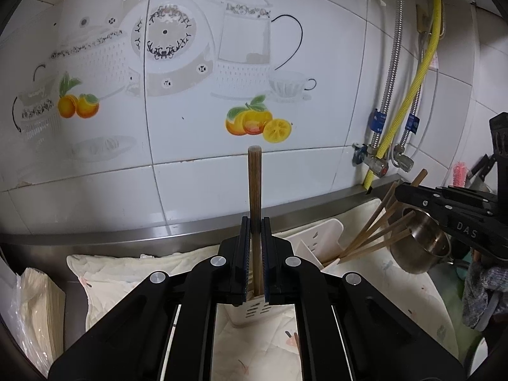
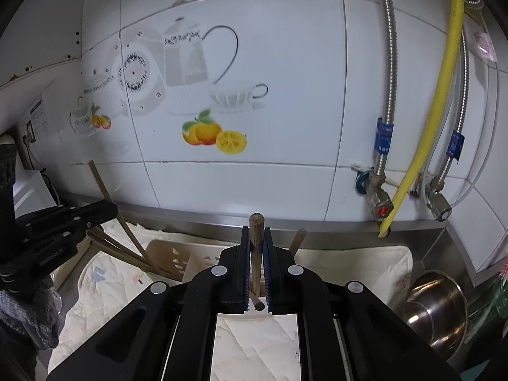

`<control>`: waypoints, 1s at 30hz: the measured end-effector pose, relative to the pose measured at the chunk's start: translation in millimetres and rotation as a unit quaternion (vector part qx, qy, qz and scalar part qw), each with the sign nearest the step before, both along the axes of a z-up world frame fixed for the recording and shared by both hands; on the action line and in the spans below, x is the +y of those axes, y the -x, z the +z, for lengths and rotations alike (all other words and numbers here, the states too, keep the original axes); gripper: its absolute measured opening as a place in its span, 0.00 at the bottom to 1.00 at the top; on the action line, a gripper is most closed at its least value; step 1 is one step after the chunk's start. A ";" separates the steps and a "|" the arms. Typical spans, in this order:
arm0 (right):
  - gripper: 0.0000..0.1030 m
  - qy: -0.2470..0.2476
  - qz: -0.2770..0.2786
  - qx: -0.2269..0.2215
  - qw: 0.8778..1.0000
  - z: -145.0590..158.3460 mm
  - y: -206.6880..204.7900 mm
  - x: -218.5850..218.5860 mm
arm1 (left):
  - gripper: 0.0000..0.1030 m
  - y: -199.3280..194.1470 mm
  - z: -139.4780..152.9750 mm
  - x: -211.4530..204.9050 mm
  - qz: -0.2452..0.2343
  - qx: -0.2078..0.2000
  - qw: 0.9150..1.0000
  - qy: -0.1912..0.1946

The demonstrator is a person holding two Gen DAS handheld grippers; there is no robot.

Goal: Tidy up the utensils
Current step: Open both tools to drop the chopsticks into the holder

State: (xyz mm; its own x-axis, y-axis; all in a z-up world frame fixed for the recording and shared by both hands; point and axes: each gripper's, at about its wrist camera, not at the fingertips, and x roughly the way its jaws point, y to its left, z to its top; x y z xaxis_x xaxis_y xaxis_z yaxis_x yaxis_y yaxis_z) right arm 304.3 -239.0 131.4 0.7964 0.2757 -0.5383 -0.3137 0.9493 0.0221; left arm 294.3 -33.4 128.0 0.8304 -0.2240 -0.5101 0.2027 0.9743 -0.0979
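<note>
My left gripper [image 1: 254, 222] is shut on a brown wooden chopstick [image 1: 254, 184] that stands upright above the white slotted utensil holder [image 1: 320, 238]. Several chopsticks [image 1: 377, 231] lean out of the holder's right side. My right gripper [image 2: 256, 231] is shut on another wooden chopstick [image 2: 256, 231], also upright over the holder [image 2: 177, 254]. One more chopstick end [image 2: 297, 239] pokes up just right of it. The right gripper shows in the left wrist view [image 1: 444, 204] above the leaning chopsticks. The left gripper shows at the left of the right wrist view [image 2: 63, 222].
A pale cloth [image 1: 127, 273] covers the steel counter below a tiled wall. A steel pot [image 1: 422, 244] lies on its side at the right, also in the right wrist view [image 2: 438, 311]. Steel hoses, valves and a yellow hose [image 2: 425, 146] hang at the right. A paper stack [image 1: 35, 301] sits left.
</note>
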 end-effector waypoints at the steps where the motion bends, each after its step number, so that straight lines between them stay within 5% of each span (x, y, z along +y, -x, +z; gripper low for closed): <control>1: 0.07 -0.001 -0.001 0.001 1.000 -1.2 -0.9 -0.3 | 0.06 0.4 -0.2 1.0 0.003 0.001 1.000 0.000; 11: 0.15 -0.015 -0.010 -0.012 1.000 8.0 6.4 -8.8 | 0.10 12.5 10.7 2.4 0.000 -0.011 1.000 0.008; 20: 0.30 -0.025 -0.008 -0.057 0.998 19.9 56.7 -17.5 | 0.37 66.5 16.5 10.5 0.003 -0.039 0.999 0.028; 30: 0.34 -0.009 0.014 -0.047 0.999 -40.1 130.4 -2.3 | 0.56 134.5 -17.7 29.6 0.022 -0.033 0.998 0.053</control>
State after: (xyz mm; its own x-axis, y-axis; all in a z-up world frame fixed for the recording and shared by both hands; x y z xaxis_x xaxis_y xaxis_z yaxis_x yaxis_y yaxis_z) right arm 173.9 -241.3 91.4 0.8346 0.3087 -0.4563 -0.3425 0.9395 0.0092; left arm 159.7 -3.7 110.3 0.8716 -0.2357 -0.4298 0.1690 0.9675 -0.1879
